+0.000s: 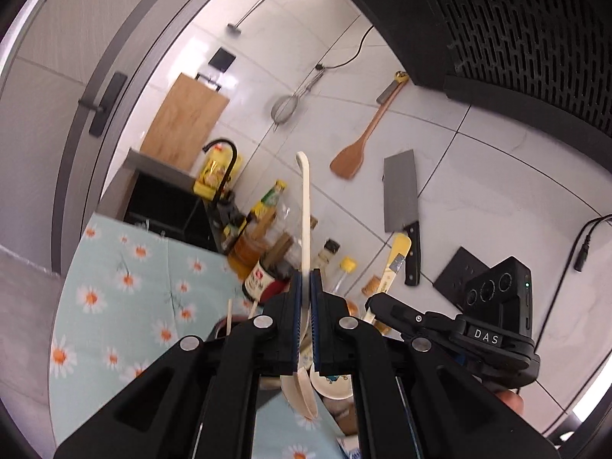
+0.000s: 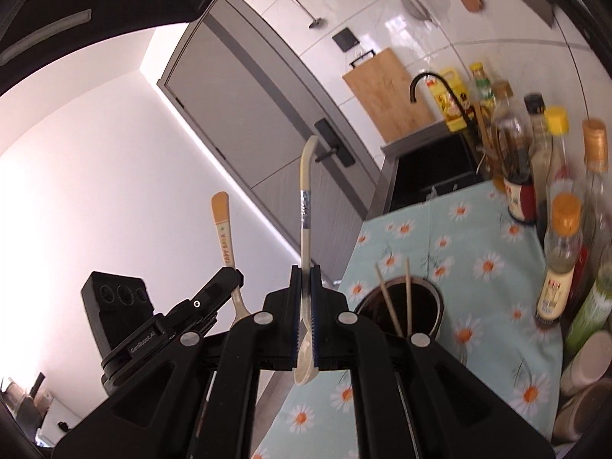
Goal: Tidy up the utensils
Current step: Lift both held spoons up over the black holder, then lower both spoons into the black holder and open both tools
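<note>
My left gripper [image 1: 305, 285] is shut on a cream spoon [image 1: 306, 210], handle up, bowl hanging below the fingers. My right gripper [image 2: 305, 273] is shut on a cream spoon with silver tape on its handle [image 2: 306, 206], handle up too. In the right wrist view the left gripper [image 2: 229, 279] shows at the left with its spoon's orange-tipped handle [image 2: 223, 225]. In the left wrist view the right gripper [image 1: 382, 302] shows at the right with its taped spoon [image 1: 394, 267]. A dark round utensil holder [image 2: 405, 310] with two chopsticks [image 2: 390, 298] stands on the daisy cloth, just right of my right gripper.
Several sauce and oil bottles [image 2: 558, 260] line the wall side of the daisy cloth [image 2: 478, 237]. A black sink [image 2: 432, 176] with a black faucet lies beyond. A cleaver [image 1: 401, 199], a wooden spatula [image 1: 359, 141] and a strainer [image 1: 287, 107] hang on the tiled wall.
</note>
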Demonstrator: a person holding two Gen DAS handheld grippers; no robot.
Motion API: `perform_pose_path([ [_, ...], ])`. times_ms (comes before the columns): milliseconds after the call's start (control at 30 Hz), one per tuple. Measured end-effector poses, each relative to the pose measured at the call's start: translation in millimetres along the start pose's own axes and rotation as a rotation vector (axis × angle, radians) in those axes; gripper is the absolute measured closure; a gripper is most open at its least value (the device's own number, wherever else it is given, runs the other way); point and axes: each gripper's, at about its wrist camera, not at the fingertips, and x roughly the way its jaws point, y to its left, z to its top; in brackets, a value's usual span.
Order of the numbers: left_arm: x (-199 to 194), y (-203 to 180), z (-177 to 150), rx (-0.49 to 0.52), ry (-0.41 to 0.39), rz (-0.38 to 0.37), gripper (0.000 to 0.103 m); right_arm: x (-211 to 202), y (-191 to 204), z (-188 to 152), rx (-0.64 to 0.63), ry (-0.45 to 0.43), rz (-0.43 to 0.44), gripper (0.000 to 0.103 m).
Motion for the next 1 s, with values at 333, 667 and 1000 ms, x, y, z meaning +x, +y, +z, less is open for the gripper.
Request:
perform_pose_path([
  [333,42,3,10,0.053,-0.075,0.074,0.099,16,-23,31,-0.017,-0.085,-0.089,0.097],
  [667,82,24,-11,0.044,-0.008,0.083,0.099,43,-50,22,-0.015,-0.05,-0.142,0.097],
  [1000,99,42,-40,0.004,0.092,0.09,0.099,62,-62,-5,0.006,0.031,-0.163,0.096],
])
